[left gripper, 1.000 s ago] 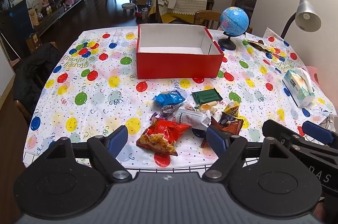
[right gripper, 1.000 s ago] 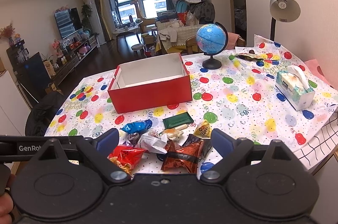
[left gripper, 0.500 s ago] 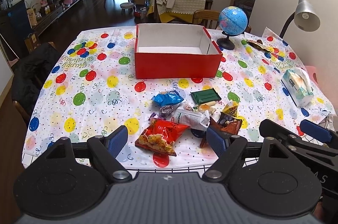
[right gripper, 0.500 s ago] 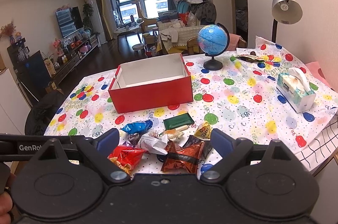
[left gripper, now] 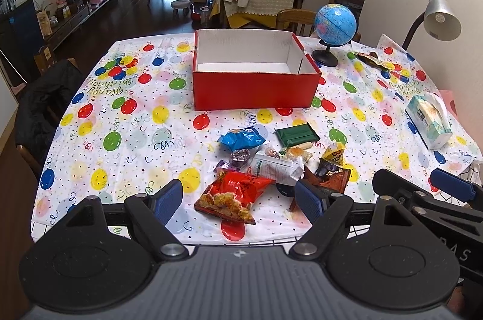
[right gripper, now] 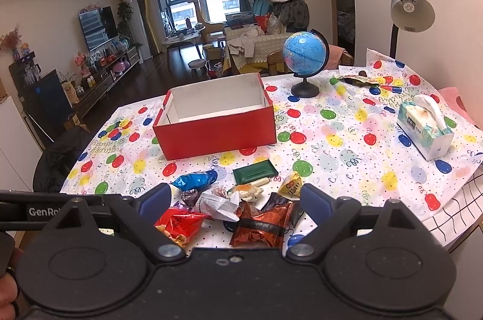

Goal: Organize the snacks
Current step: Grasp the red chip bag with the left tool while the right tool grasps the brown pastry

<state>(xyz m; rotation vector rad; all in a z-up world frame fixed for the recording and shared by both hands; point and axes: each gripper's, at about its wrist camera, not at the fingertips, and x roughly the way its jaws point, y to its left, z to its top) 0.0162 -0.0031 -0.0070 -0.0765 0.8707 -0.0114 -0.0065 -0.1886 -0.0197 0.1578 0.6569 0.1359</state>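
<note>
An open red box (left gripper: 256, 84), white and empty inside, stands mid-table; it also shows in the right wrist view (right gripper: 215, 127). A pile of snack packets lies near the front edge: a red chip bag (left gripper: 235, 194), a blue bag (left gripper: 241, 139), a green bar (left gripper: 297, 134), a white packet (left gripper: 276, 166), a brown packet (right gripper: 261, 225) and a yellow one (right gripper: 291, 184). My left gripper (left gripper: 238, 201) is open and empty above the red bag. My right gripper (right gripper: 235, 202) is open and empty above the brown packet.
A globe (left gripper: 335, 27) stands right of the box. A tissue box (left gripper: 428, 121) sits at the right edge, a desk lamp (left gripper: 440, 18) behind it. A wrapper (left gripper: 372, 60) lies at the far right. A chair with a dark jacket (left gripper: 39, 106) stands at the left.
Both grippers have shifted only slightly; the left wrist view has dropped a little. The snacks and the box have not moved.
</note>
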